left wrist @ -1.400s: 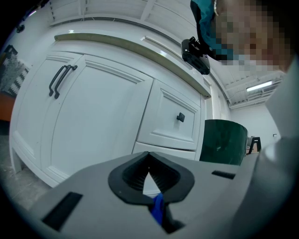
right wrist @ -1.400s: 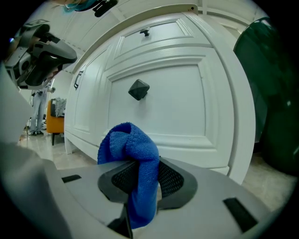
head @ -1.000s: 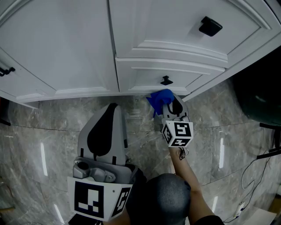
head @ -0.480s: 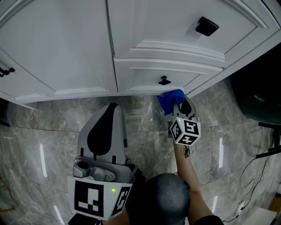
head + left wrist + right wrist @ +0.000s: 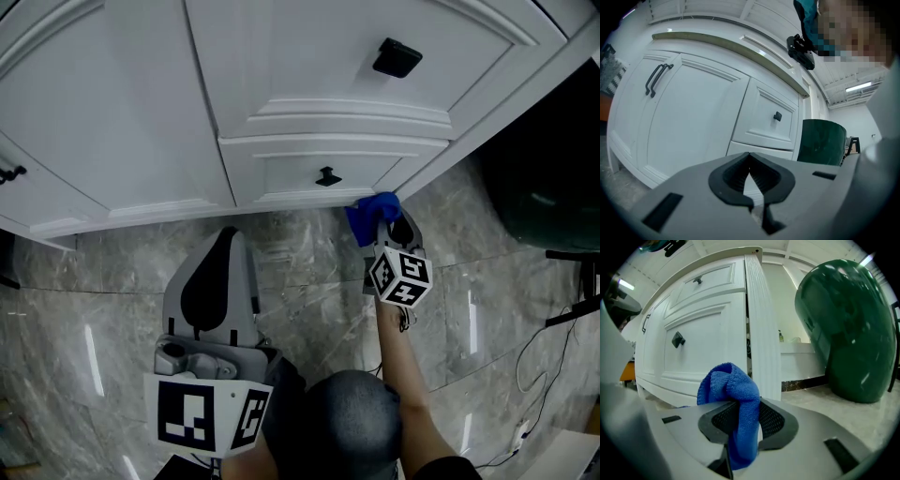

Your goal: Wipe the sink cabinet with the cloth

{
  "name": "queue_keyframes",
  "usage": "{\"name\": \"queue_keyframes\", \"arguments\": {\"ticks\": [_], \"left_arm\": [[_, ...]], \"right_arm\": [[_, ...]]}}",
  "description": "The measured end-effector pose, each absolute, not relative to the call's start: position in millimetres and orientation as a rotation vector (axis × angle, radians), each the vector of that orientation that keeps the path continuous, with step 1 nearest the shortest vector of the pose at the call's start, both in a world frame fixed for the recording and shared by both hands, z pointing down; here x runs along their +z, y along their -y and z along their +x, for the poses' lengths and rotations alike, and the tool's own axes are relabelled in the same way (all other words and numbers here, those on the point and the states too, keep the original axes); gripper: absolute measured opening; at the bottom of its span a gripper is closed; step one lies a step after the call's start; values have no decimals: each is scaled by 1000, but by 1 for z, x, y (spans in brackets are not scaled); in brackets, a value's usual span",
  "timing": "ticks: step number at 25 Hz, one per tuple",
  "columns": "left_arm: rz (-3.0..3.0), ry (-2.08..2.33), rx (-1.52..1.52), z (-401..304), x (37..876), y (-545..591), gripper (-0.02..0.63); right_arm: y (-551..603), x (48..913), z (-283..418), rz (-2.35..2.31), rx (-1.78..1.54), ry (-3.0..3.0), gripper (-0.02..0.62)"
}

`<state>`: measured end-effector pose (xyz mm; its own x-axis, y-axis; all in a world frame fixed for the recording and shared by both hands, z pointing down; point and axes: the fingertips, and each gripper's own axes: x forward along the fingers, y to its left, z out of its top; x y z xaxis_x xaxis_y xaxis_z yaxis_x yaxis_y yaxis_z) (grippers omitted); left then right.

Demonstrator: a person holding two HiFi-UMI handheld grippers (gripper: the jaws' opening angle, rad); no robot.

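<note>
A white sink cabinet with black knobs fills the top of the head view. My right gripper is shut on a blue cloth, held against the cabinet's lower right corner just below the small drawer. In the right gripper view the blue cloth bulges out between the jaws, beside the white corner post. My left gripper hangs low over the floor, back from the cabinet, shut with nothing in it; the left gripper view shows its jaws closed facing the cabinet doors.
The floor is grey marble tile. A dark green bin stands to the right of the cabinet, large in the right gripper view as a green bin. Cables lie on the floor at the right.
The right gripper has carried the cloth rightward along the cabinet's base, from under the drawer knob to the right corner. The left gripper has stayed put.
</note>
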<state>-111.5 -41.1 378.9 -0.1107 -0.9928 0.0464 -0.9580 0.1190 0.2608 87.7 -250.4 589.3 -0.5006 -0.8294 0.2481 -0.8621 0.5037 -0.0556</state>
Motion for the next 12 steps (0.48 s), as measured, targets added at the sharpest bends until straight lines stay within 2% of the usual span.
{"name": "queue_keyframes", "arguments": {"ticks": [5, 12], "left_arm": [[1953, 2204, -163, -109, 385, 43, 0], [2115, 2168, -46, -83, 381, 62, 0]], "right_arm": [[249, 508, 132, 1486, 98, 2590, 115], [266, 288, 177, 1617, -355, 2676, 115]]}}
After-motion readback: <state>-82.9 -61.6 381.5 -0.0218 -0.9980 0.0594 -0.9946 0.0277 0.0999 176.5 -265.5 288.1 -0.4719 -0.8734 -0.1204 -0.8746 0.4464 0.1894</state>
